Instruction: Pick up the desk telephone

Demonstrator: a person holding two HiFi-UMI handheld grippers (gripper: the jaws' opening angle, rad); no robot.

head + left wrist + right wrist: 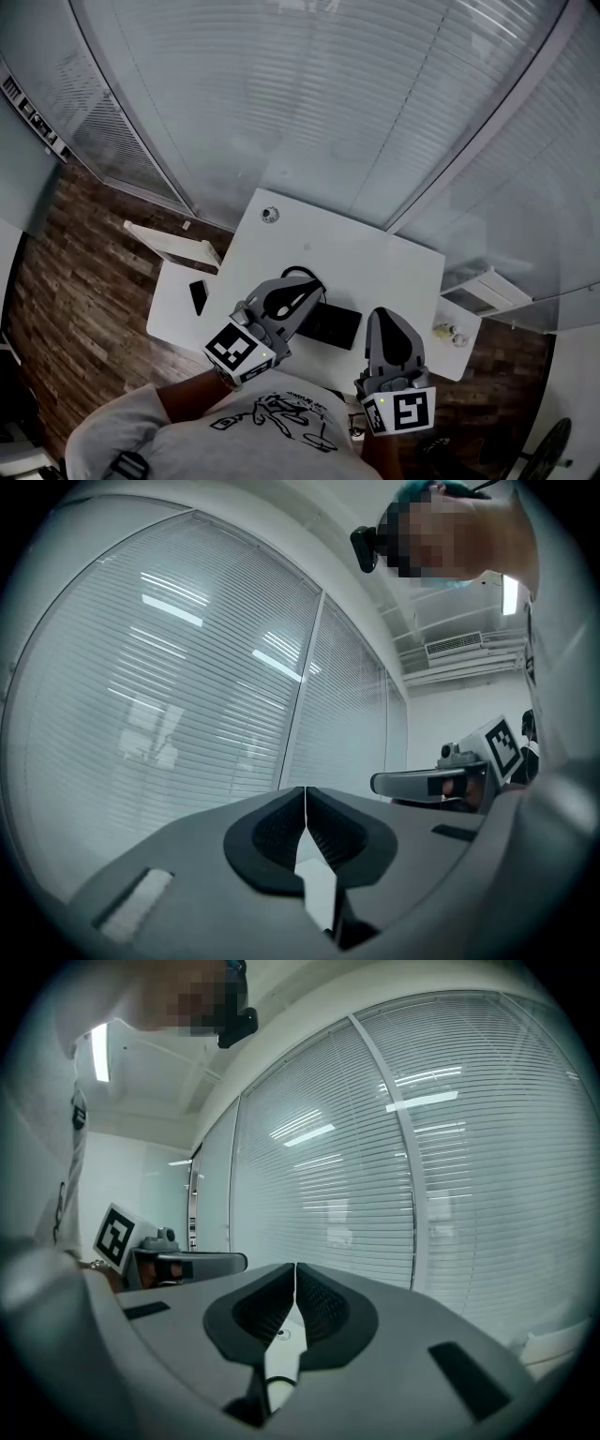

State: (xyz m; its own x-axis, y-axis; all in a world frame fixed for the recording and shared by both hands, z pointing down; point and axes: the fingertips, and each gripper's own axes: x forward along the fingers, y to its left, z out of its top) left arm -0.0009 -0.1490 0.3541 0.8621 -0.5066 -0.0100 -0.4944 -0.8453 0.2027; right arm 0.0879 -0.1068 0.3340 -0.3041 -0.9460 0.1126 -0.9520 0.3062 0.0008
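Observation:
The black desk telephone (334,324) lies on the white desk (375,258), with its curled cord (298,273) at its far left. My left gripper (313,285) hangs above the phone's left end and hides part of it; its jaws are shut with nothing between them. My right gripper (386,316) is just right of the phone, also shut and empty. In the left gripper view the left gripper (305,800) points level at the window blinds, pads touching. The right gripper (295,1275) looks the same in the right gripper view. Neither gripper touches the phone.
A small black handset-like object (198,296) lies on a lower white surface at the left. A round fitting (270,215) sits at the desk's far corner. White side furniture (172,246) stands left and a white shelf (485,290) right. Glass walls with blinds (328,94) rise behind the desk.

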